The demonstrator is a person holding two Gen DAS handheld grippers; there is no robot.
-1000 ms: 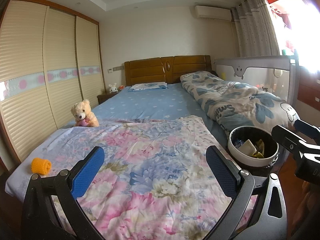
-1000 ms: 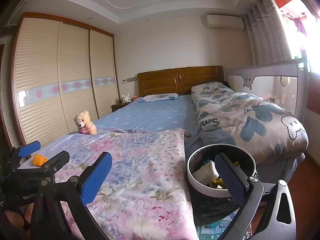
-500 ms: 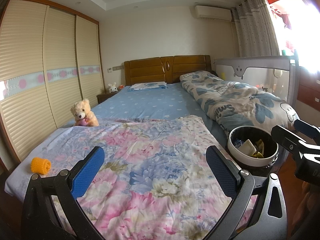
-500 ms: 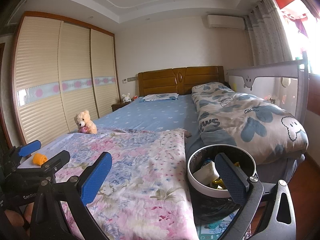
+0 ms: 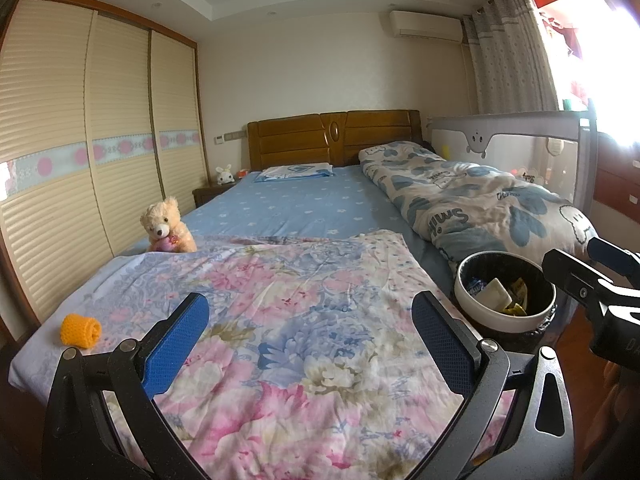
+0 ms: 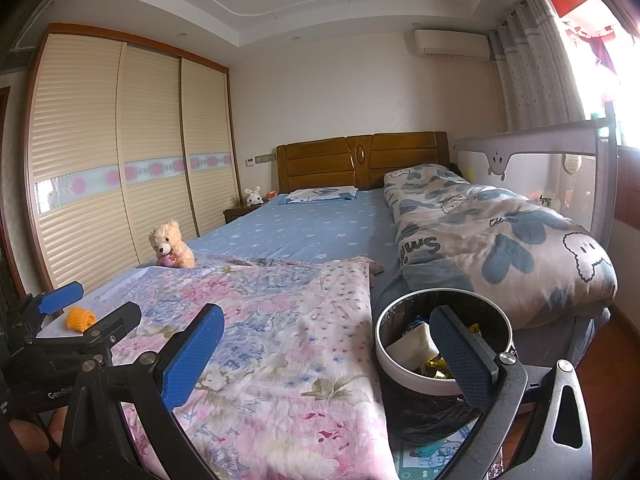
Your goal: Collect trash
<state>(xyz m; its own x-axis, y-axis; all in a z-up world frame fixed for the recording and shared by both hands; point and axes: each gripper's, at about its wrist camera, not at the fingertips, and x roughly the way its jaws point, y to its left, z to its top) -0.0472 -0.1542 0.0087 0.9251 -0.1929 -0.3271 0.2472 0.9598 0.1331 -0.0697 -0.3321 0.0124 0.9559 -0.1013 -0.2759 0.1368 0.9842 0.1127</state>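
The left gripper (image 5: 310, 344) is held over the foot of the bed, above the flowered blanket (image 5: 288, 320), and its two blue-padded fingers stand wide apart with nothing between them. The right gripper (image 6: 328, 356) is also spread wide and empty; its left finger is over the blanket and its right finger stands in front of the trash bin (image 6: 400, 364). The trash bin has a white rim and a black bag inside, and it stands at the right side of the bed foot, just beside the blanket edge and below the folded quilt (image 5: 480, 204). Inside it lie a white piece and some coloured wrappers; I cannot tell exactly what they are. An orange knitted roll (image 5: 80, 330) lies on the left corner of the bed, well apart from the bin. A teddy bear (image 5: 166, 230) sits upright at the far left edge of the blanket, near the wardrobe (image 5: 100, 152).
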